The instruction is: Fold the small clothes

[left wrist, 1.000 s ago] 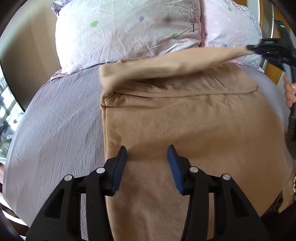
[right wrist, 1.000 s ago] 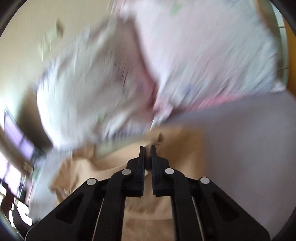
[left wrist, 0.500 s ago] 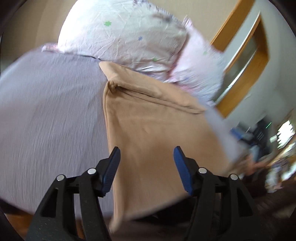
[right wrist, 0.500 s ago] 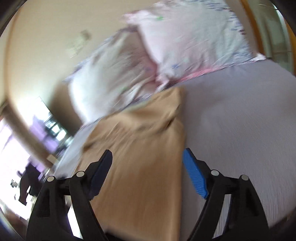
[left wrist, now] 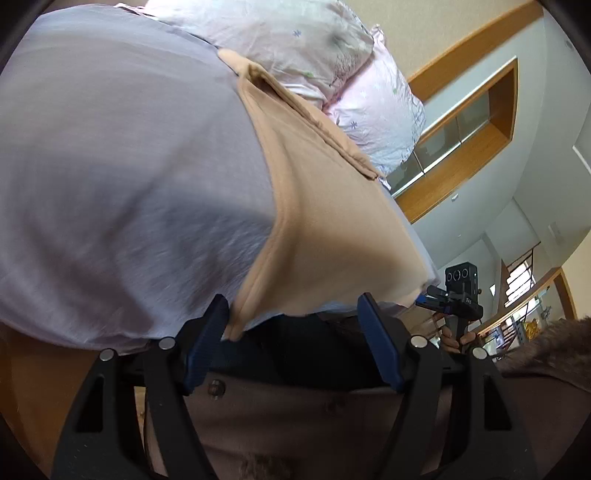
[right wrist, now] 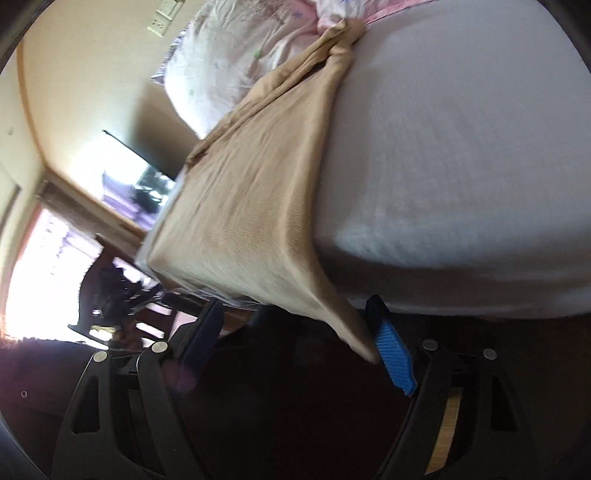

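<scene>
At the bed's near edge, both grippers, left gripper (left wrist: 291, 332) and right gripper (right wrist: 295, 332), now hang spread wide at the tan garment's (left wrist: 332, 221) hem corners, the sleeve having been released; bottom fold likely next.

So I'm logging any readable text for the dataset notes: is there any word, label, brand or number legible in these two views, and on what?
None can be read.
The right gripper body, seen from the left wrist view, bears a small pale mark: too small to read.
The wall plate in the right wrist view: no legible marking.
The tan garment, pillows and bed sheet show no text, only printed flowers.
</scene>
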Available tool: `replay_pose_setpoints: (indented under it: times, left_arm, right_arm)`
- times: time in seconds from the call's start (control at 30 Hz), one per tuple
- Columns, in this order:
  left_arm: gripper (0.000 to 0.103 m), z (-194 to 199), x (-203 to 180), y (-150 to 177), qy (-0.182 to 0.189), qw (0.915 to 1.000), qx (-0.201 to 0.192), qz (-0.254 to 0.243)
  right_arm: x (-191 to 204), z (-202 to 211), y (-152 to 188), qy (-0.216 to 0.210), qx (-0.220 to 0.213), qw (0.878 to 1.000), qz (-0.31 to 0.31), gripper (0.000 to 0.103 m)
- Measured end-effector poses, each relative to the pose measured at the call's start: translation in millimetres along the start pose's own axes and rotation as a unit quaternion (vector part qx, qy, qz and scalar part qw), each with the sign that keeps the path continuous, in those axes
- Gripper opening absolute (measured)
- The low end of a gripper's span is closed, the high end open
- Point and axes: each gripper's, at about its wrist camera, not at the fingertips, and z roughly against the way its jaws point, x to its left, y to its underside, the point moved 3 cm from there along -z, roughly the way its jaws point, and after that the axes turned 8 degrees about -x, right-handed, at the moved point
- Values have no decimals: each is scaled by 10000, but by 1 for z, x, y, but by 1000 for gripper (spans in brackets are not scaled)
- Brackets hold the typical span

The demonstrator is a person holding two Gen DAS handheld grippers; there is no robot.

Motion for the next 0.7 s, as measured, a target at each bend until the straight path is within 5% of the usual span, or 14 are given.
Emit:
replay_pose_setpoints:
  times: [0.03,0.1,0.13,0.27,0.4,0.57,0.7]
  left_arm:
    - [68,-7,0,-1,-13,10000,-9,2]
    - [43,-17,4,-5,96,9998,-75,185]
    - [35,-22,8,-7,174,9991,-106,378]
    - [6,-21,11,-2,652,9952,-215,699]
    - [5,4,-21,-15,1249,9902,-409,475]
    - [5,22,-78,-112,1385,9836,-1071,-438]
    - [6,-24,-71,-208,667,9862,-1504,-190]
  right_arm:
    - [-1,-6,1,-182,-20,9998,-21,76]
    - [-2,-15,4,-567,7,9983,-101,41]
    - [1,-14,9,-758,19,9971,-111,14]
    - [8,-8,8,-1033,-116,9946,-60,11]
    - [45,16,-18,-1426,-502,9879,360,11]
    - [106,31,-127,-1632,-1497,9672,1241,11]
    - [96,-6,-226,-1066,-2038,9702,758,11]
